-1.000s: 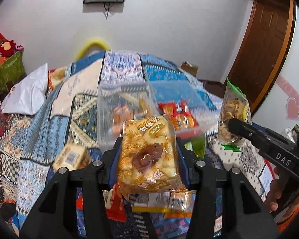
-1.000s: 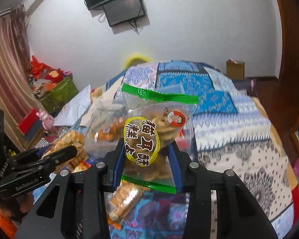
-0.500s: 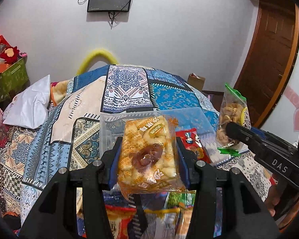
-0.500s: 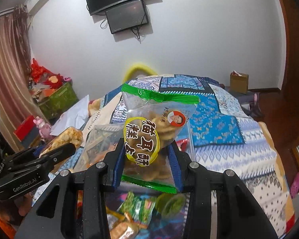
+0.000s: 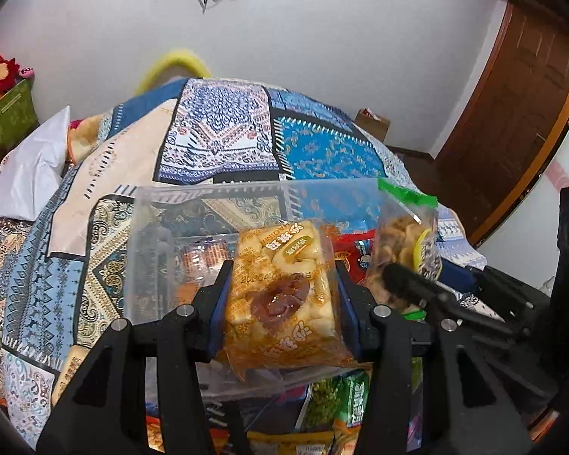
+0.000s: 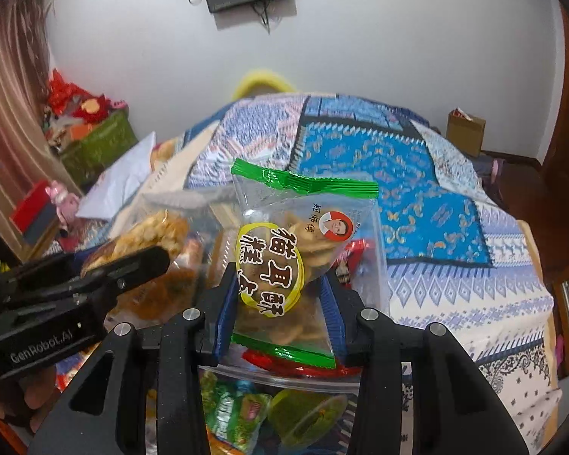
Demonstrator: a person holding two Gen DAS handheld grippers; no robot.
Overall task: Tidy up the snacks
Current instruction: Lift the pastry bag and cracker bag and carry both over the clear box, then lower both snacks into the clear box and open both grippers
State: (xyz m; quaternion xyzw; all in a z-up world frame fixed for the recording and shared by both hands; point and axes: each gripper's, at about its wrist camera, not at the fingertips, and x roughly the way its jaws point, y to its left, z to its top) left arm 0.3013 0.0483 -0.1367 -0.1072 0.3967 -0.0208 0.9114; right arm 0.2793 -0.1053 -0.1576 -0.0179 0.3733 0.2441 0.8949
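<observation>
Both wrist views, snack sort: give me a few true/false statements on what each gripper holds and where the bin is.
1. The left gripper is shut on an orange snack pack. True.
2. The right gripper is open with nothing in it. False: it is shut on a clear bag with green seals.
3. A clear plastic bin sits on the patterned quilt beyond both grippers. True.
4. The bin holds nothing. False: a red packet and other snacks show through its walls.
5. Loose snack packets lie below the right gripper. True.
6. The bag in the right gripper has blue seals. False: they are green.
</observation>
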